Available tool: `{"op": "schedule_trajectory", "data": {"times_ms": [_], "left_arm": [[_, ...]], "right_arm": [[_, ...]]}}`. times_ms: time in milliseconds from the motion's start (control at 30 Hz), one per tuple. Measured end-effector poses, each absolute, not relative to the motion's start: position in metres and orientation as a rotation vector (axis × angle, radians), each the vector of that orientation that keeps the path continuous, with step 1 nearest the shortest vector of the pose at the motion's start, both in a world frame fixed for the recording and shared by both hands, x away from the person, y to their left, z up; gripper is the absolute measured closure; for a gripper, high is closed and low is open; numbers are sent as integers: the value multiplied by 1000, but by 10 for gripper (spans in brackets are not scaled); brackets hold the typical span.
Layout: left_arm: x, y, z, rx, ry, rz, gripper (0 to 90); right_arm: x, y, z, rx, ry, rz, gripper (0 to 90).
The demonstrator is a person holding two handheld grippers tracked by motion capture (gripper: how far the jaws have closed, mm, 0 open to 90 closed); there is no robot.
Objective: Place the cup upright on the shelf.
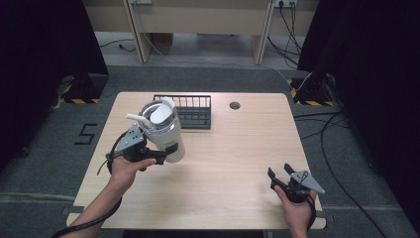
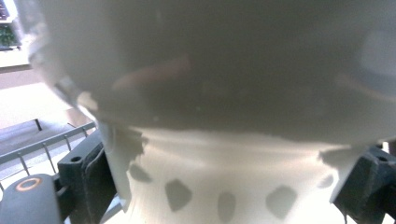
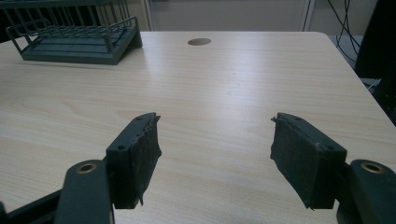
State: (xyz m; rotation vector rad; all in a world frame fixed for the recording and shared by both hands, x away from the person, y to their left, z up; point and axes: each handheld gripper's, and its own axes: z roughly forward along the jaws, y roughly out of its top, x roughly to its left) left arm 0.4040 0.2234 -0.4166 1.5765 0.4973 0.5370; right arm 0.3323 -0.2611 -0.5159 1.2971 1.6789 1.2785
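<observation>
**A:** Start at the left gripper (image 1: 157, 157). What has it got?

**B:** It is clamped across the lower body of a white tumbler (image 1: 163, 130). In the left gripper view the jaws press on either side of the cup, which crowds the lens, pale wall below and a darker band above. The tumbler is lifted off the table (image 1: 237, 148) at the left, tilted, its lidded top leaning toward the far side and its straw (image 1: 134, 117) poking out to the left.

**B:** Just beyond it, at the far edge of the table, sits a dark wire rack (image 1: 194, 112); its bars also show at the left of the left gripper view.

**A:** And the other one?

**B:** The right gripper (image 1: 280, 171) rests low at the near right corner, jaws spread wide with nothing between them. Its own view looks across bare wood to the rack and a round cable hole (image 3: 199, 41).

**A:** How would you expect the cup to behave?

**B:** Rigid, I'd judge, so it won't give under the pads, but the wall looks smooth and could slide or twist in a pinch. It is tall, and the lid and straw put weight high up, so a low hold lets it lean, as it does here. I can't tell whether it holds liquid. Gripping across the narrower lower section seems sensible; the lid flap and straw are poor places to take it.
</observation>
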Motion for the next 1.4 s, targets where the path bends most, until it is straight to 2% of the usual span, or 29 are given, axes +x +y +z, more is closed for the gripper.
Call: {"op": "schedule_trajectory", "data": {"times_ms": [100,133,1400], "left_arm": [[410,223,-415,1576,503,548,97],[409,222,-415,1575,536,514,96],[470,217,-390,1555,615,600,97]], "right_arm": [[332,-261,-516,1297,1677,1282,322],[332,-261,-516,1303,1675,1284,322],[333,-263,-516,1306,1672,1291,322]]}}
